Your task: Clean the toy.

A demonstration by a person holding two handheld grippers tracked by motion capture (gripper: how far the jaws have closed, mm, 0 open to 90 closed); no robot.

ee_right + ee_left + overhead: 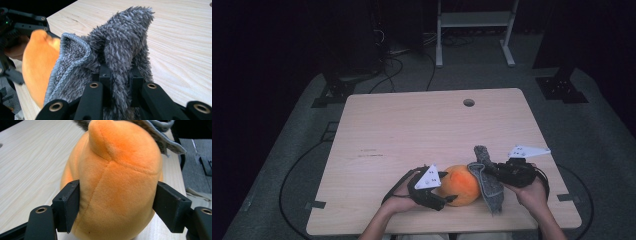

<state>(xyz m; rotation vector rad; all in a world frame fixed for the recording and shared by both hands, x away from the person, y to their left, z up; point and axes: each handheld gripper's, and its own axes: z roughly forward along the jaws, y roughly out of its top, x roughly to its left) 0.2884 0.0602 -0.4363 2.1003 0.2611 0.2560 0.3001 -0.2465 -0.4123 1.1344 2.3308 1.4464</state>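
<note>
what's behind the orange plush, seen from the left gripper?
A grey cloth drapes against the far side of the plush, pinched by the right gripper. The plush hides the rest of the cloth and the table behind it.

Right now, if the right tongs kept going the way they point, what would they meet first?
Probably the orange plush: the right tongs, shut on the grey cloth, point at it, and the cloth already lies against it.

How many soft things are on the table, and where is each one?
2. The orange plush toy lies near the front edge, between the left gripper's jaws. The grey fuzzy cloth lies against the toy's right side, pinched by the right gripper.
</note>
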